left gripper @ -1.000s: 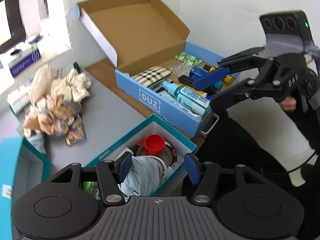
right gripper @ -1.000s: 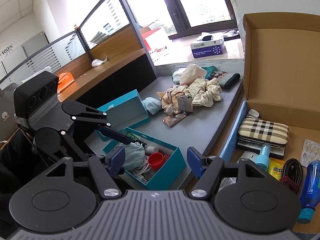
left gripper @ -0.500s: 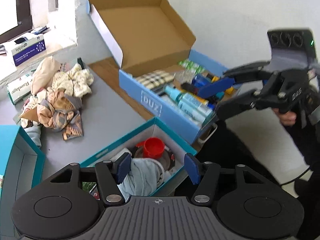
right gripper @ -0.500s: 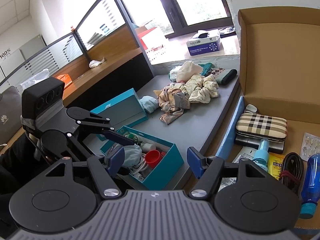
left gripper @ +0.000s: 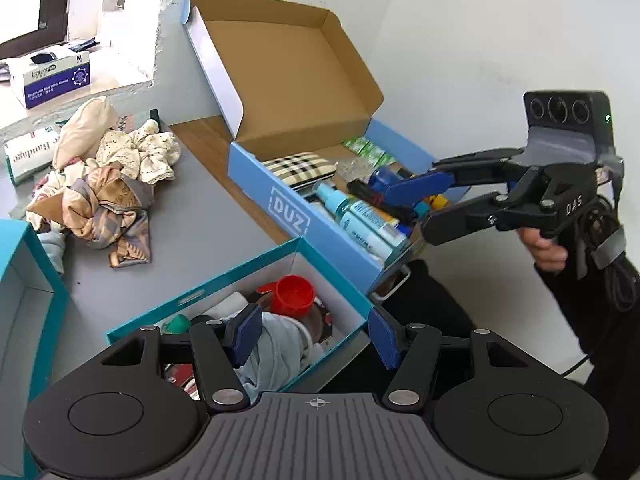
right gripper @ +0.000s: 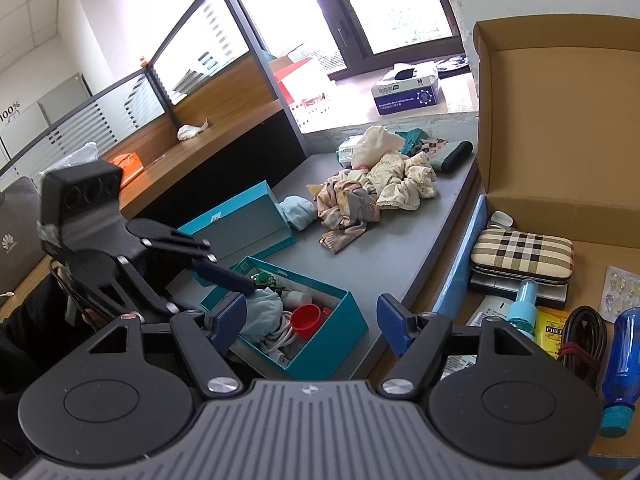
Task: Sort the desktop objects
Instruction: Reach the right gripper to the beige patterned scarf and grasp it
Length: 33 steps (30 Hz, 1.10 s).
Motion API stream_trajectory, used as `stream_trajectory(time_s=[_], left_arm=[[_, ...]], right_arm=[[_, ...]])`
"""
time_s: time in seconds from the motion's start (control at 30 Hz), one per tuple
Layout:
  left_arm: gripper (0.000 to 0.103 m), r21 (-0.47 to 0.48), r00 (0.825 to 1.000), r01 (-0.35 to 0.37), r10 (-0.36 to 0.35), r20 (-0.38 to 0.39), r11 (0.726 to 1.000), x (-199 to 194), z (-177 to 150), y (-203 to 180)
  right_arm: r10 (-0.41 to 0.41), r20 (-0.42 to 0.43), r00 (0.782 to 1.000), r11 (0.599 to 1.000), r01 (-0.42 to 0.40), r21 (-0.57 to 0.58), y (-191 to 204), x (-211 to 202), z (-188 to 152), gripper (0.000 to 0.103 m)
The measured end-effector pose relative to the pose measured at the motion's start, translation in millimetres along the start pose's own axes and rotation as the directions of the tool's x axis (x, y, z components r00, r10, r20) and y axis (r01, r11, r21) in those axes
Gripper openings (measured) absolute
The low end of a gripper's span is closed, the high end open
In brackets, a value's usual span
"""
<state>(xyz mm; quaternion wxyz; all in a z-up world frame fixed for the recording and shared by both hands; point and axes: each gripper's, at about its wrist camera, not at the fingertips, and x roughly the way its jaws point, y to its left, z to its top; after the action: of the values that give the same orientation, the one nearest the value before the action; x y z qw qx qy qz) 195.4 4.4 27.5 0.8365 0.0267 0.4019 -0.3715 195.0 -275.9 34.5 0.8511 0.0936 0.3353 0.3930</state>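
Desktop objects, unsorted, are found in three groups on the grey desk. Crumpled cloths are heaped near the window sill, well apart from both tools. Teal box, lid off, is packed with a red cup, a light blue cloth and a white cable. Blue DUZ box, cardboard lid raised, is filled with a plaid case, spray bottles, a black cable and a blue bottle. Teal lid is laid beside the teal box; a glove box is kept on the sill.

Left gripper is held above the teal box, fingers apart, nothing between them. Right gripper is held with fingers spread and empty, over the desk edge between the two boxes.

Against the frame one second earlier: the right gripper is seen drawn back from over the DUZ box toward its near corner; the left gripper is seen slightly withdrawn, the teal box lying farther ahead. Box contents and cloths are unchanged
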Motion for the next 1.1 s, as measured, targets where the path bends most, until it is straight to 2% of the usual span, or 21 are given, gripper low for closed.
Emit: stream_trajectory(time_s=[0.07,0.17,0.23,0.37,0.43,0.53,0.6,0.67,0.77,0.8,0.9,1.03,1.1], left_arm=[[0.062,-0.006,1.000,-0.004,0.004,0.021,1.000,-3.1,0.2,1.7],[0.067,-0.014,0.999,-0.009,0.010,0.053,1.000,-7.8,0.4,4.2],[0.076,-0.006,0.995,-0.037,0.037,0.090,0.999,-16.9,3.6,5.4],[0.080,-0.004,0.987,-0.092,0.092,0.132,0.996,-29.8,9.5,10.9],[0.088,-0.007,0.983,-0.119,0.119,0.141,0.993,-32.8,10.9,14.8],[0.089,-0.025,0.979,-0.141,0.144,0.147,0.990,-33.5,11.3,21.6],[0.089,-0.074,0.982,-0.105,0.115,0.147,0.992,-33.9,11.6,27.8],[0.089,-0.125,0.987,-0.025,0.044,0.157,0.992,-36.9,11.4,32.7],[0.093,-0.124,0.975,0.066,-0.038,0.218,0.990,-48.2,8.5,26.5],[0.096,-0.107,0.970,0.067,-0.040,0.240,0.992,-51.9,7.2,22.0],[0.097,-0.041,0.959,0.059,-0.045,0.280,0.997,-60.3,4.3,7.2],[0.097,-0.012,0.966,0.052,-0.048,0.256,0.999,-57.3,2.6,-2.7],[0.097,-0.008,0.966,0.059,-0.055,0.251,0.998,-56.7,1.0,-4.6]], right_arm=[[0.004,-0.001,1.000,1.000,-0.004,-0.006,0.1,1.0,1.1,0.078],[0.003,-0.001,1.000,1.000,-0.003,-0.026,0.6,3.7,7.5,0.078],[0.000,0.003,1.000,0.999,0.000,-0.043,0.7,6.5,15.5,0.078],[-0.001,0.004,1.000,0.997,0.001,-0.079,0.6,15.9,32.9,0.078],[0.006,-0.007,1.000,0.995,-0.006,-0.102,-0.1,27.2,44.1,0.078],[0.016,-0.023,1.000,0.991,-0.019,-0.136,-1.0,44.1,60.9,0.078],[0.022,-0.036,0.999,0.989,-0.027,-0.143,-5.4,58.1,75.0,0.078],[0.015,-0.058,0.998,0.990,-0.023,-0.136,-13.7,76.0,93.6,0.076],[-0.007,-0.078,0.997,0.992,-0.003,-0.127,-26.0,94.8,118.8,0.075],[-0.015,-0.081,0.997,0.992,0.005,-0.125,-29.7,99.8,126.9,0.075],[-0.039,-0.091,0.995,0.992,0.028,-0.121,-40.9,114.9,151.4,0.075],[-0.103,-0.110,0.989,0.982,0.084,-0.166,-45.8,146.2,173.1,0.075],[-0.110,-0.130,0.985,0.981,0.086,-0.175,-49.4,169.1,177.5,0.075]])
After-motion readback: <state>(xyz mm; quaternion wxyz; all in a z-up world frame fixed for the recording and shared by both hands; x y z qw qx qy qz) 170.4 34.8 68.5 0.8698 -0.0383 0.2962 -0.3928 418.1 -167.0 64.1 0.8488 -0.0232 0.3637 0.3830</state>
